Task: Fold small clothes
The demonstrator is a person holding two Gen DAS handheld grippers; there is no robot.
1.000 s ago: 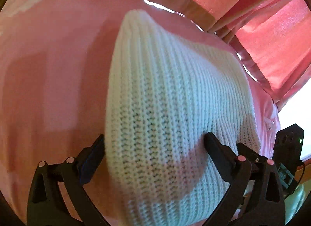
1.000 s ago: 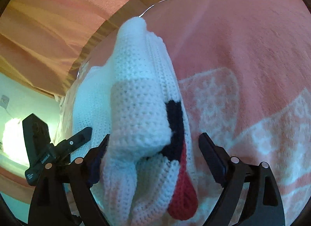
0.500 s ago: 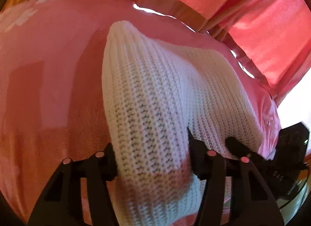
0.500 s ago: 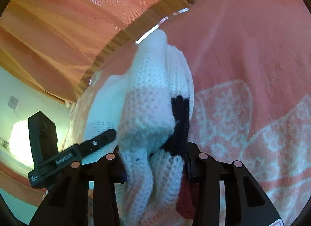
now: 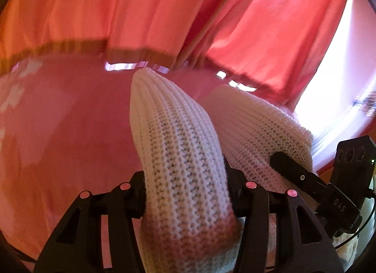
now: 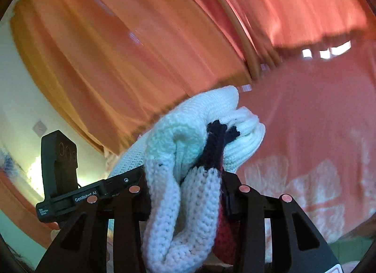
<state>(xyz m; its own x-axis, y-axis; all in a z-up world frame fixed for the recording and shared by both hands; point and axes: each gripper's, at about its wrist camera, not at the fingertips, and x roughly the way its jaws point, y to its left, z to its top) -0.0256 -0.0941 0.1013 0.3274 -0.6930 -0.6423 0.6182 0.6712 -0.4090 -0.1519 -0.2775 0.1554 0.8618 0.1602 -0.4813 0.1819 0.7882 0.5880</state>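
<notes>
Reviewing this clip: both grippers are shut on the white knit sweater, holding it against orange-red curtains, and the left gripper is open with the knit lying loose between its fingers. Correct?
Not quite. The left gripper is shut on the white knit sweater, as the left wrist view shows. The right gripper also clamps it, with the curtains behind.

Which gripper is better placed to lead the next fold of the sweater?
Neither clearly. The left gripper and right gripper both clamp bunched edges of the knitted sweater, so they probably move together.
</notes>
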